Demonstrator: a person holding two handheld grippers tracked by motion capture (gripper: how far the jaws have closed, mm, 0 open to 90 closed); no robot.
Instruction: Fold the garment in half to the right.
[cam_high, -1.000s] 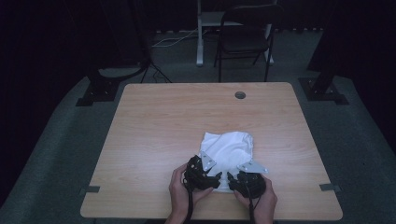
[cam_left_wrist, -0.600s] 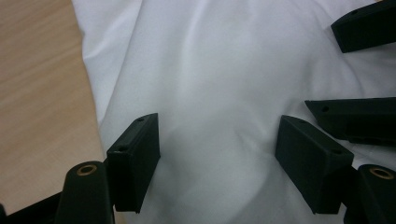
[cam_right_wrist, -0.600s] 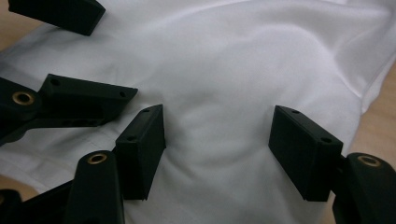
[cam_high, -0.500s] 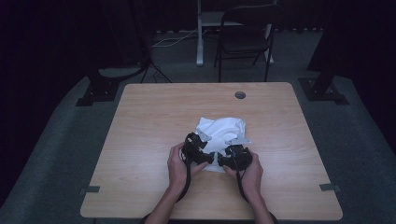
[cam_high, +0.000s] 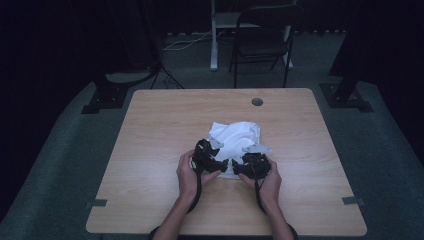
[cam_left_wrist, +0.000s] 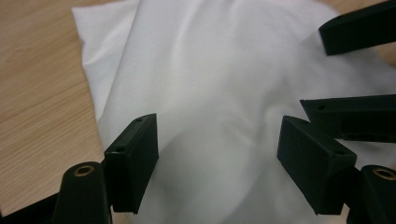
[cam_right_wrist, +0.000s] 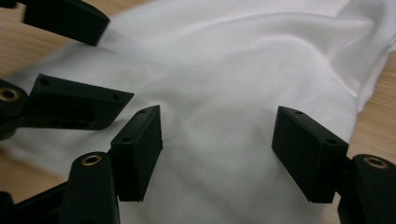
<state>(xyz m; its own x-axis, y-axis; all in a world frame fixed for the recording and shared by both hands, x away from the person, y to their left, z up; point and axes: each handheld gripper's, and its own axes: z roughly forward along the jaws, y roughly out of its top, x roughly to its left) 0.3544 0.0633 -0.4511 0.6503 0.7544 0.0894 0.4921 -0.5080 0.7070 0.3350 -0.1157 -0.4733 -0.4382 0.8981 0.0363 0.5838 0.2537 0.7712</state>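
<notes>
From up high, the white cloth (cam_high: 234, 140) is a rumpled heap on the wooden table (cam_high: 150, 150), just ahead of both grippers. In the left gripper view, the left gripper (cam_left_wrist: 217, 154) has its jaws apart, nothing pinched, soft folds below. In the right gripper view, the right gripper (cam_right_wrist: 217, 154) has just been opening, cloth between but loose.
</notes>
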